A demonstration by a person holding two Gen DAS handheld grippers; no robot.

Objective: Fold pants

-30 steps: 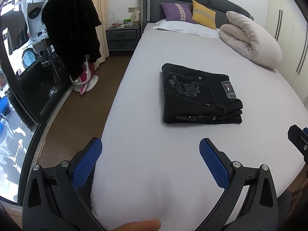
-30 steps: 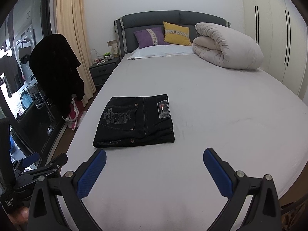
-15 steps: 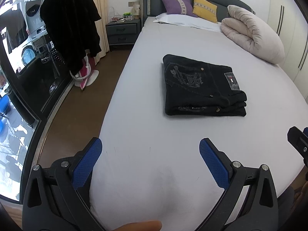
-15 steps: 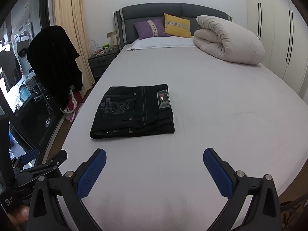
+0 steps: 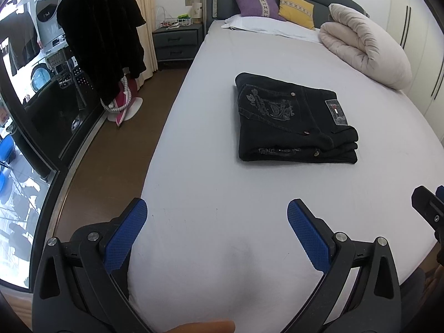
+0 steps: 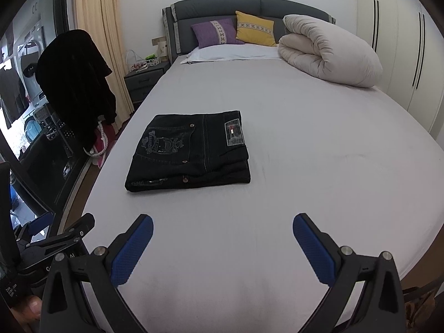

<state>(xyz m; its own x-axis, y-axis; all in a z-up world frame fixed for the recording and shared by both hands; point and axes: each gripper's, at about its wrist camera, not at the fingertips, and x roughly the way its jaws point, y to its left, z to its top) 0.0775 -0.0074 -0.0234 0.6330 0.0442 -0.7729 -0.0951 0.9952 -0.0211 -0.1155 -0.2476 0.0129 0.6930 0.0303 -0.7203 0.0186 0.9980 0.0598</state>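
Note:
Black pants (image 5: 291, 119) (image 6: 191, 152) lie folded into a flat rectangle on the grey bed sheet (image 5: 222, 183), back pocket and waist label facing up. My left gripper (image 5: 217, 216) hovers open over the bed's near end, well short of the pants, nothing between its blue pads. My right gripper (image 6: 222, 231) is also open and empty, held back from the pants near the foot of the bed (image 6: 319, 144). The left gripper's body (image 6: 55, 238) shows at the right wrist view's lower left.
A rolled beige duvet (image 5: 366, 47) (image 6: 327, 52) and purple and yellow pillows (image 6: 236, 32) sit at the bed's head. A dark garment (image 5: 102, 33) hangs left of the bed, above a pink item on the brown floor (image 5: 111, 149). A nightstand (image 5: 174, 41) stands by the headboard; wardrobes (image 6: 402, 41) line the right.
Both grippers stay open and shift only slightly, tilting a little more down toward the bed. The folded pants have not moved.

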